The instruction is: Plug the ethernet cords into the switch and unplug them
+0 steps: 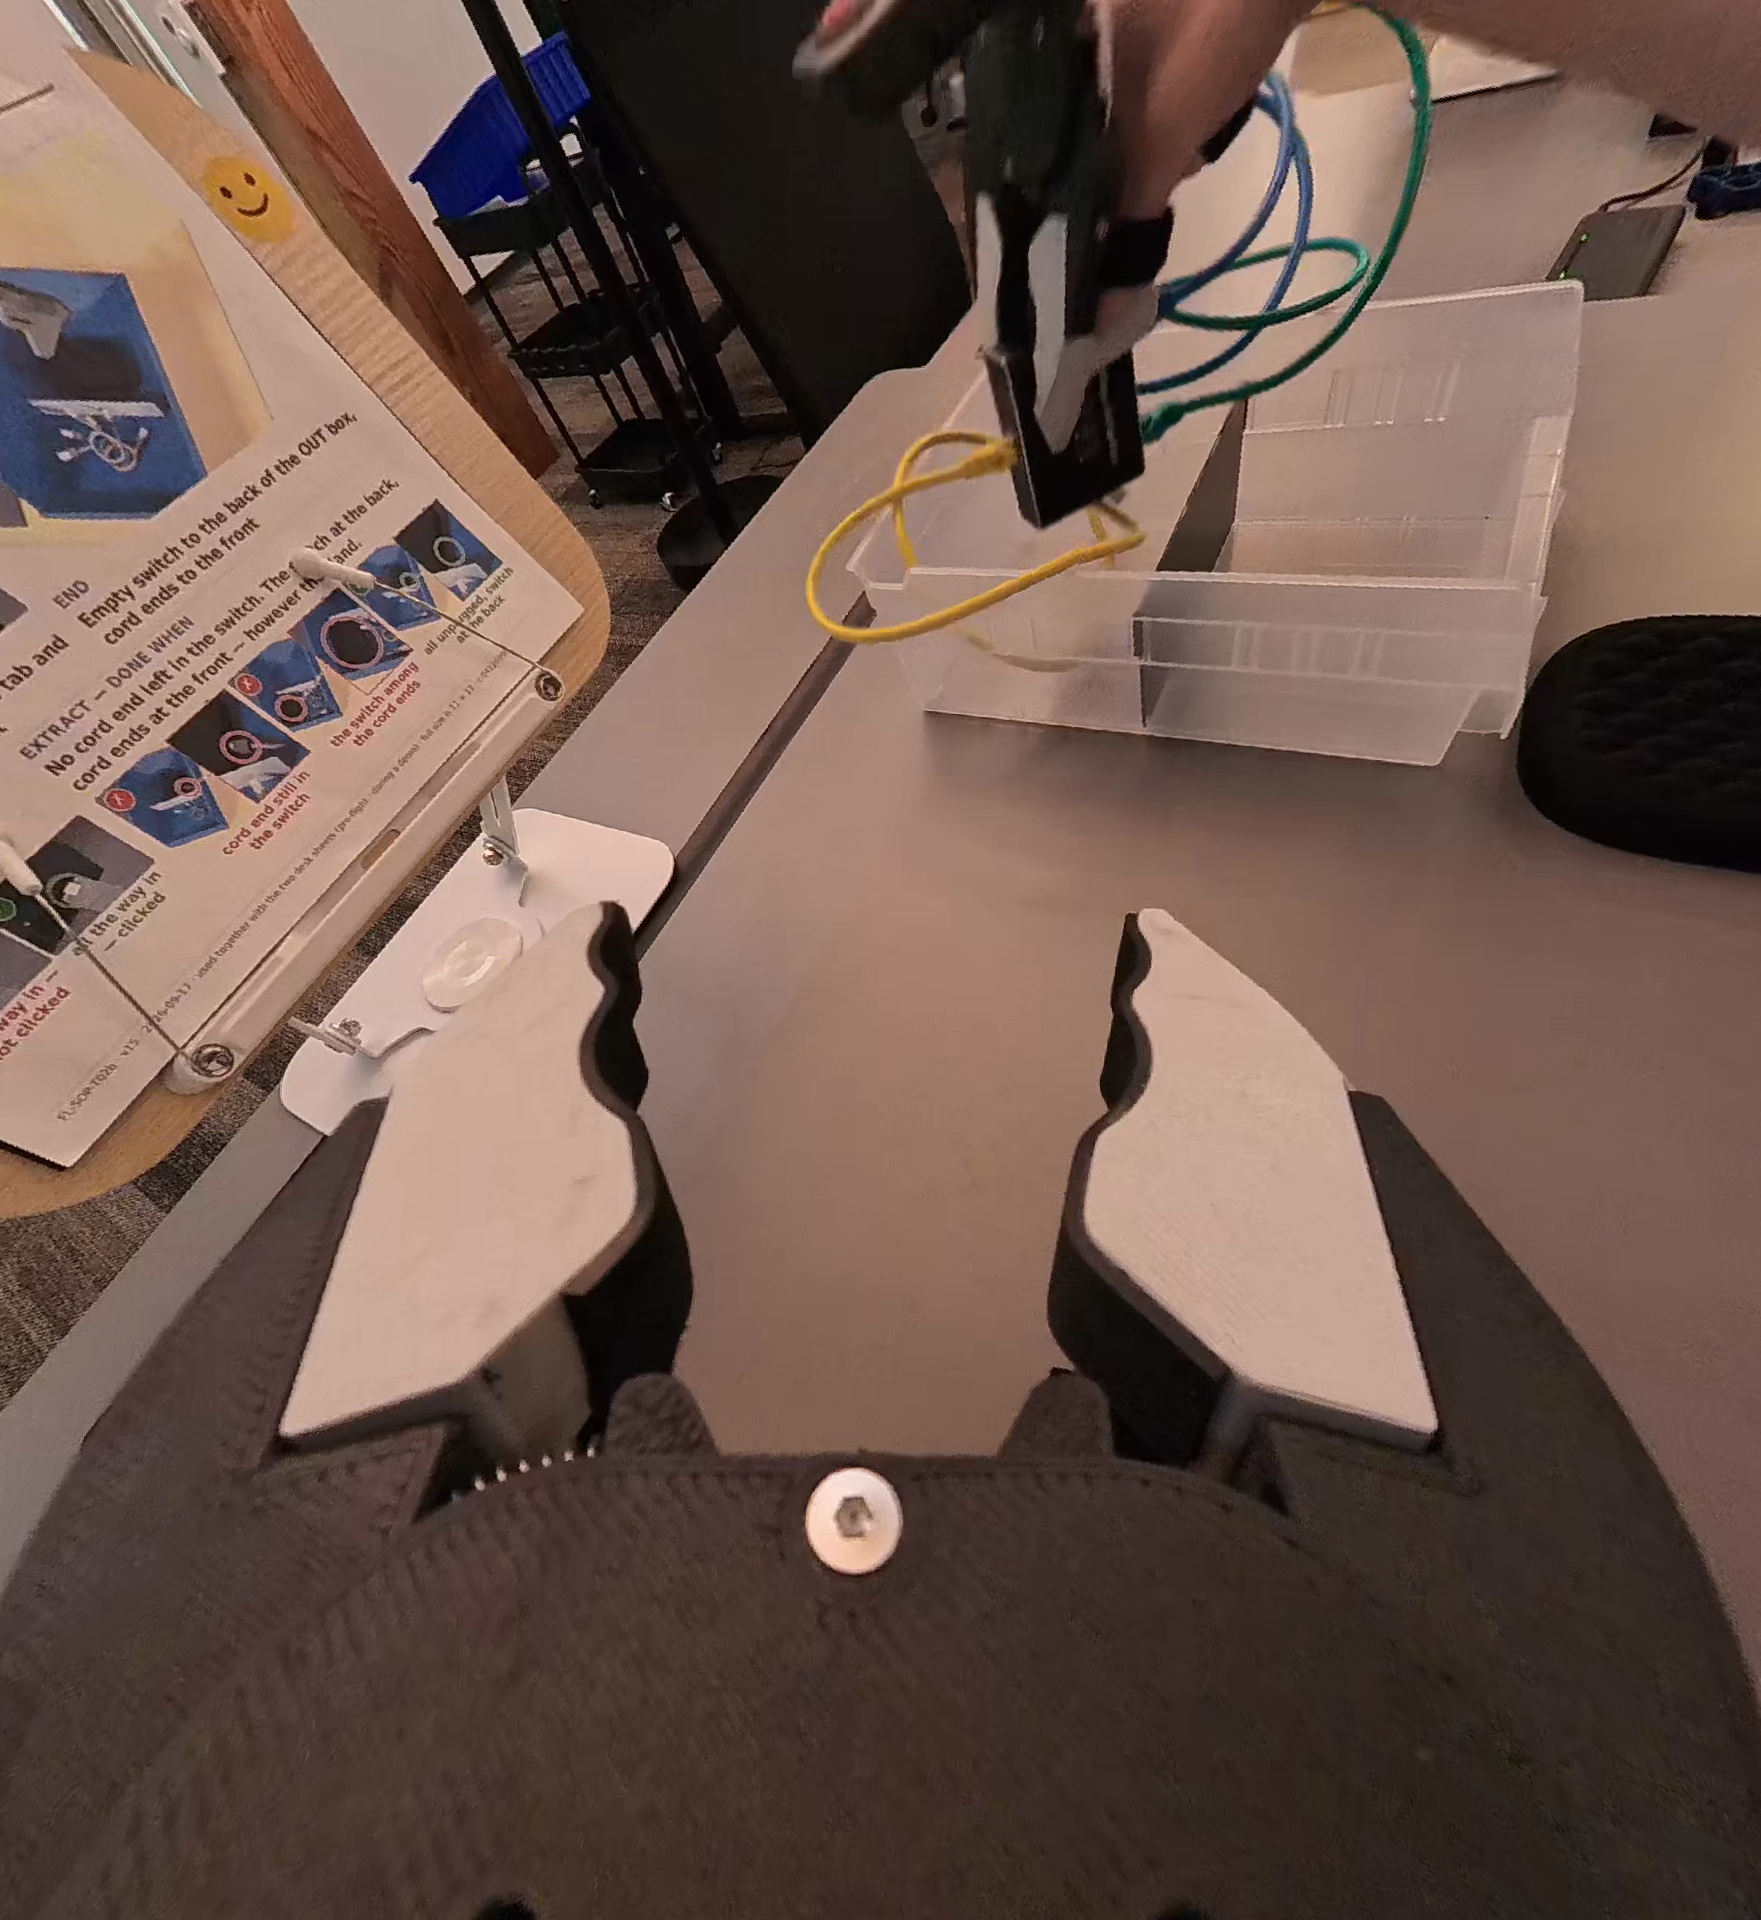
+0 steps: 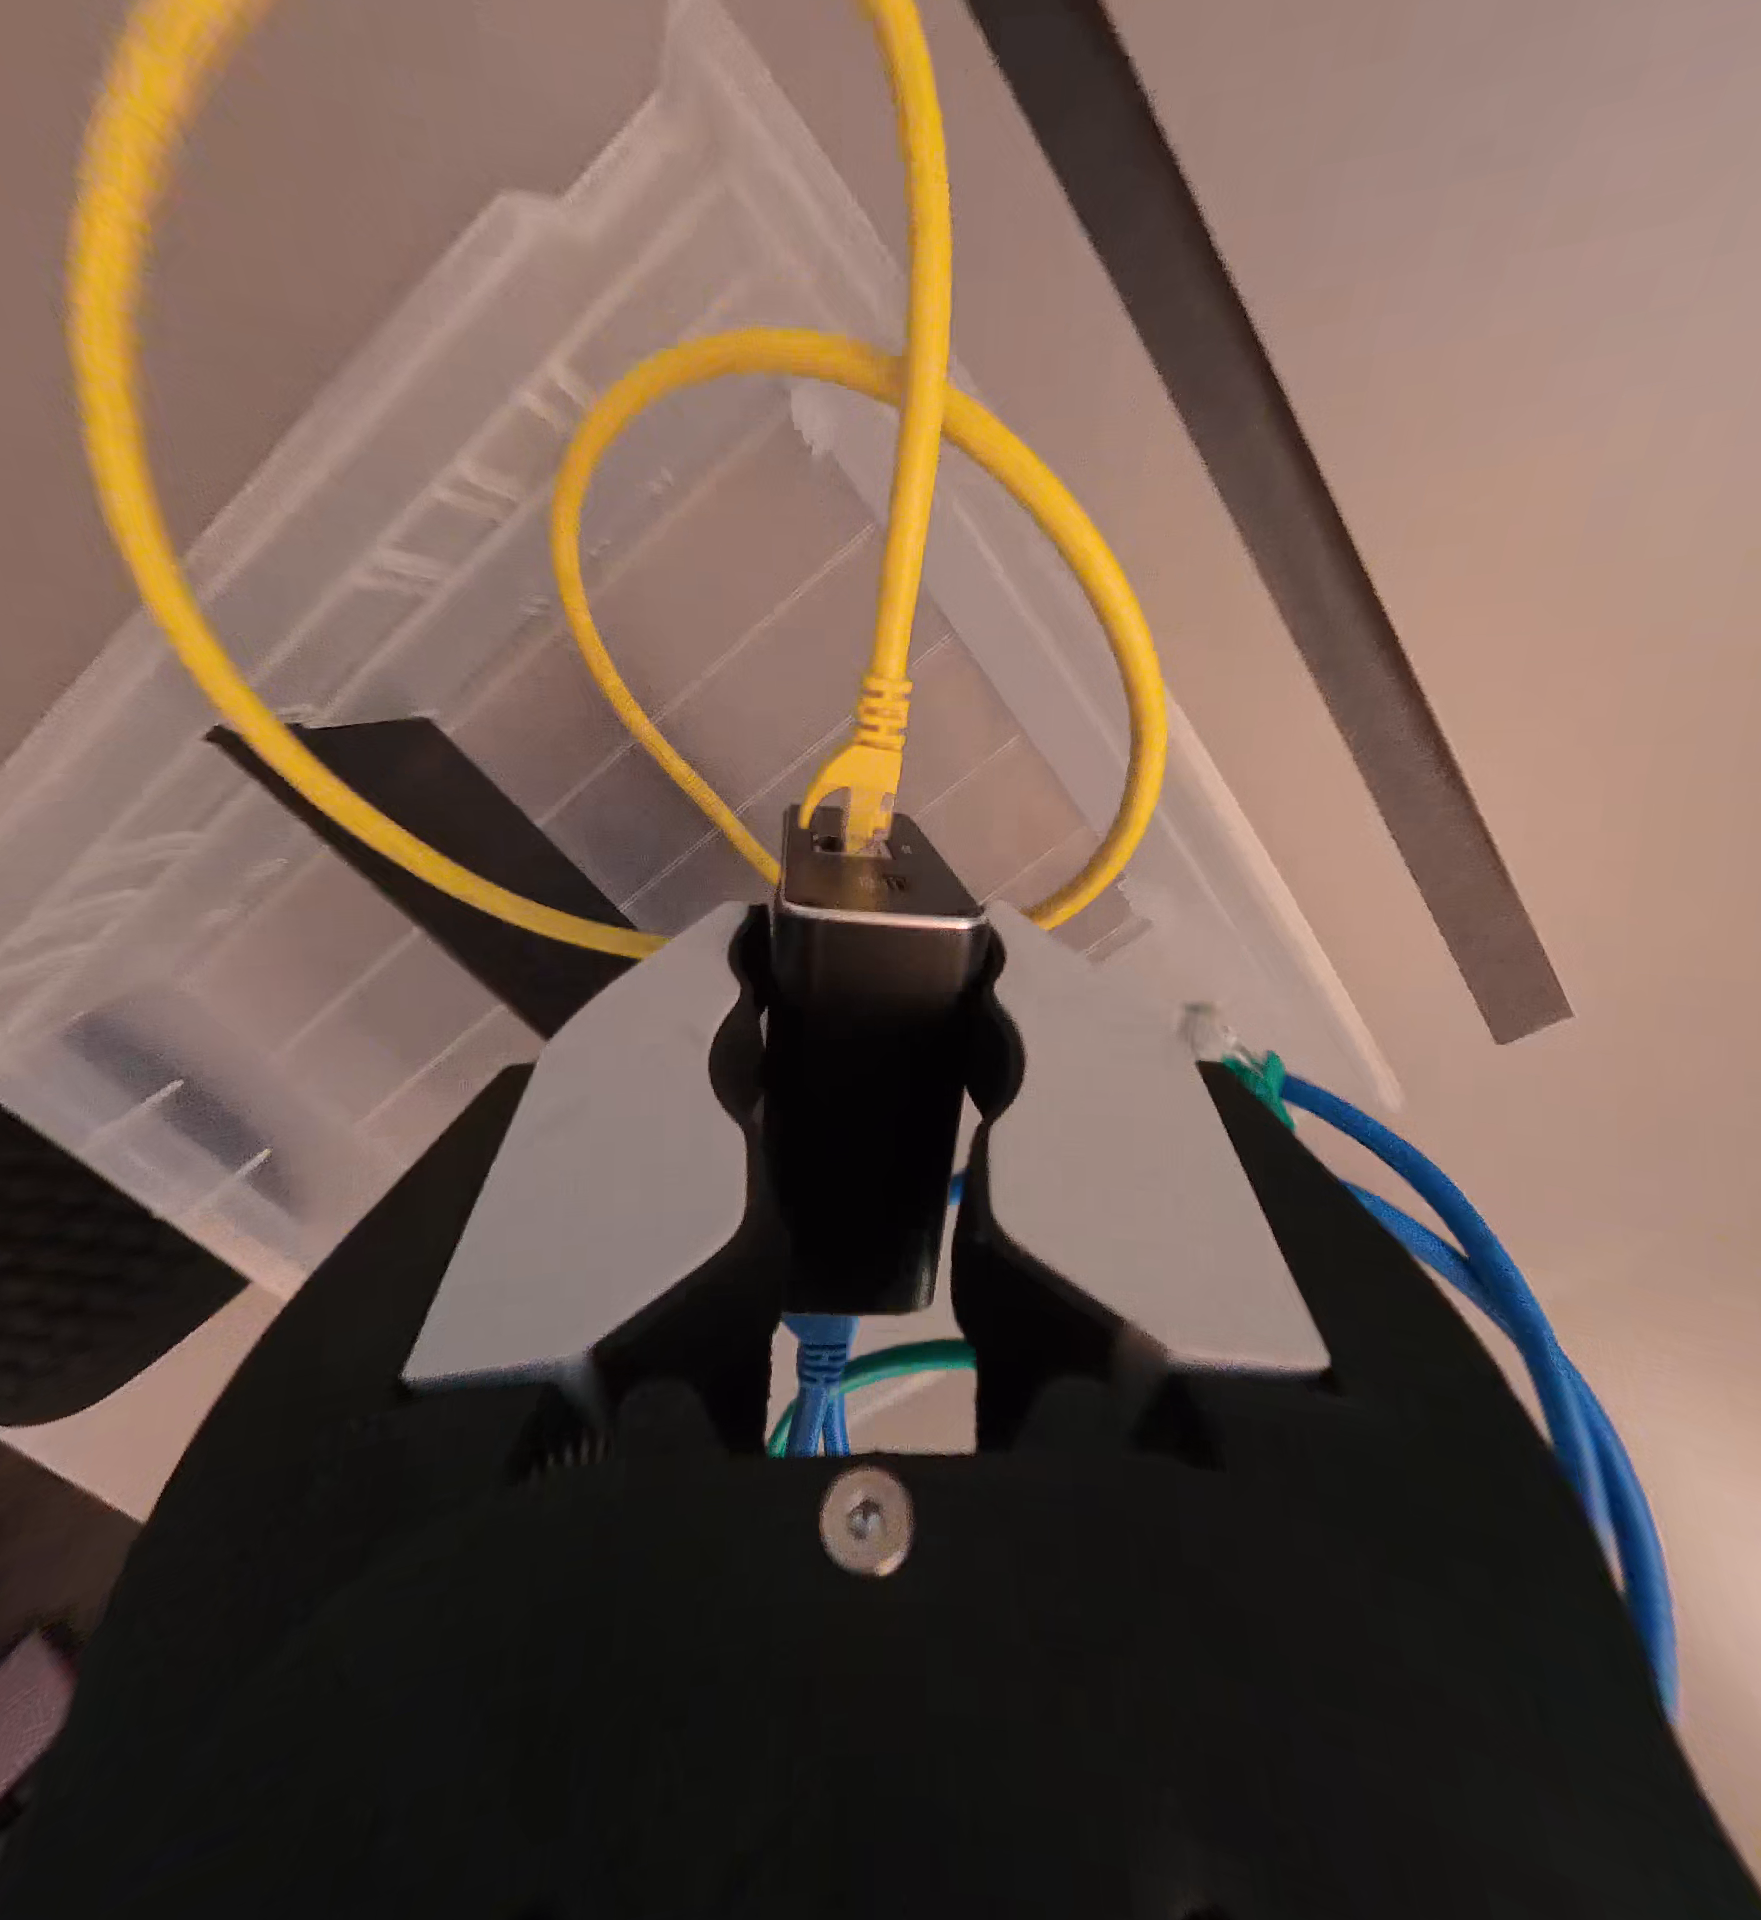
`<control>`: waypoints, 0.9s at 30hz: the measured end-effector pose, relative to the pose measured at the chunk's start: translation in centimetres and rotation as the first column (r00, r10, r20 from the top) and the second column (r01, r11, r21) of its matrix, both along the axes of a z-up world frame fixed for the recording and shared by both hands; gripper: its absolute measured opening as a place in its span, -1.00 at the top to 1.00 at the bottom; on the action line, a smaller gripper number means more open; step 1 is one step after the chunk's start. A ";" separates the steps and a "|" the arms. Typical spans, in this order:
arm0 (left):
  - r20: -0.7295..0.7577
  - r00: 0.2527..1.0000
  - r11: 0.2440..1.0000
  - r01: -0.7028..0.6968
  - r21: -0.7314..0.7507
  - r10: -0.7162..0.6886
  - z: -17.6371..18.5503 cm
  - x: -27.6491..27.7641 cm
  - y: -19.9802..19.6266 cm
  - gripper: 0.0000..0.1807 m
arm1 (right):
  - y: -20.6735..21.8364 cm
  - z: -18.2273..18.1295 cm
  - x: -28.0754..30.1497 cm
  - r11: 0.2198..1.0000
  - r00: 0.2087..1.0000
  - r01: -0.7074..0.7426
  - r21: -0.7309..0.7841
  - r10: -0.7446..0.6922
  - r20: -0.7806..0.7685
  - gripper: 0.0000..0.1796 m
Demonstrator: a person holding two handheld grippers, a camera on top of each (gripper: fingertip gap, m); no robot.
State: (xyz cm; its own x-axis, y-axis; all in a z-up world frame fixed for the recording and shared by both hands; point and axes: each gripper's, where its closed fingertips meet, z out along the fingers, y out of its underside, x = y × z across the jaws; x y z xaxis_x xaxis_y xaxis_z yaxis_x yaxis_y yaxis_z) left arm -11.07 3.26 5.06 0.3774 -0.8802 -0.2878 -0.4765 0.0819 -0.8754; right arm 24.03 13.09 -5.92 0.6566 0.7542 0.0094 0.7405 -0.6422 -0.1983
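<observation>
My right gripper [image 2: 876, 935] is shut on the black switch [image 2: 871, 1122] and holds it in the air above the clear bin [image 2: 388, 582]. A yellow cord [image 2: 907, 468] is plugged into the switch's far end and loops down. A blue cord [image 2: 1520, 1299] and a green cord [image 2: 886, 1361] hang from its near side; a loose green plug [image 2: 1240, 1055] shows by the right finger. In the left wrist view the right gripper [image 1: 1063, 416] holds the switch [image 1: 1078, 447] over the bin [image 1: 1375, 582]. My left gripper [image 1: 876, 935] is open and empty, low over the table.
The clear bin has a dark divider [image 1: 1203, 499]. A black pad [image 1: 1686, 748] lies to its right. An instruction board on a stand [image 1: 211, 644] stands at the left table edge. A small dark box [image 1: 1624, 244] sits at the back.
</observation>
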 end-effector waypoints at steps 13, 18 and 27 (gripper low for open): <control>0.010 1.000 1.000 0.020 -0.002 -0.020 0.4 0.3 -0.7 0.04 | 0.8 5.9 -0.1 0.918 0.984 -0.023 0.396 -0.049 0.172 0.31; 0.025 0.999 1.000 0.022 0.007 -0.022 1.0 0.0 -0.9 0.04 | -2.7 13.2 7.7 0.667 0.881 0.473 0.575 -0.349 -0.320 -0.06; 0.011 0.999 0.999 0.037 -0.001 -0.037 0.5 0.8 -1.3 0.04 | -9.5 0.0 17.7 0.330 -0.134 0.798 -0.504 -0.719 -0.682 -0.19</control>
State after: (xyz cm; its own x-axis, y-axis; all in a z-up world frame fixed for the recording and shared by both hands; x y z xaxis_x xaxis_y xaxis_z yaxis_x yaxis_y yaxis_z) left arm -10.23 1.97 5.61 0.3473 -0.8941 -0.2828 -0.4636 0.0984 -0.8806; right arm 41.73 3.61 -5.91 0.5198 -0.2290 -0.8230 -0.7283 -0.6224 -0.2868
